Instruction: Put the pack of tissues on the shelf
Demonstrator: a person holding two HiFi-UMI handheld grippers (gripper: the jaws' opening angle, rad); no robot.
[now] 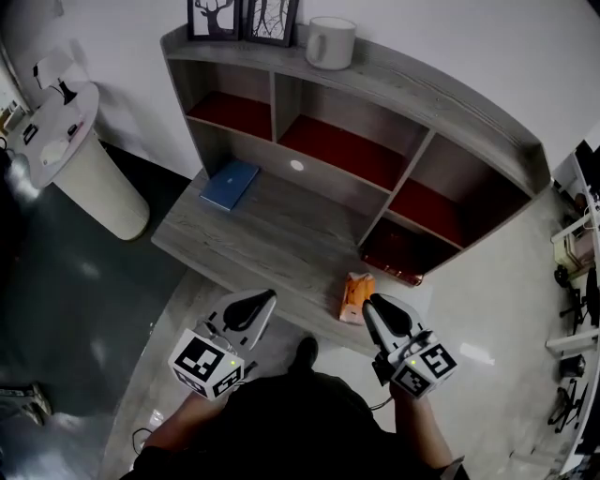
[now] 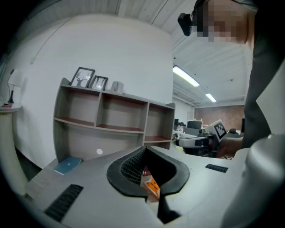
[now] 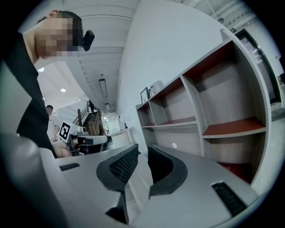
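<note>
Hovering at the near edge of the grey wood-grain desk [image 1: 272,234], the left tongs [image 1: 263,300] are pressed together and hold nothing. The right tongs [image 1: 372,307] are likewise closed and empty. Their tip sits just right of the orange pack of tissues [image 1: 355,296], though whether they touch it cannot be told. That pack lies on the desk's front edge, below the lowest right compartment, and also shows through the slit of the left tongs [image 2: 143,156] in the left gripper view. Farther back on the left, a flat blue book [image 1: 230,184] rests on the desk. Behind it rises the grey shelf [image 1: 422,82] with red-lined compartments, and on top stand a white mug [image 1: 330,42] and two black picture frames [image 1: 244,19].
</note>
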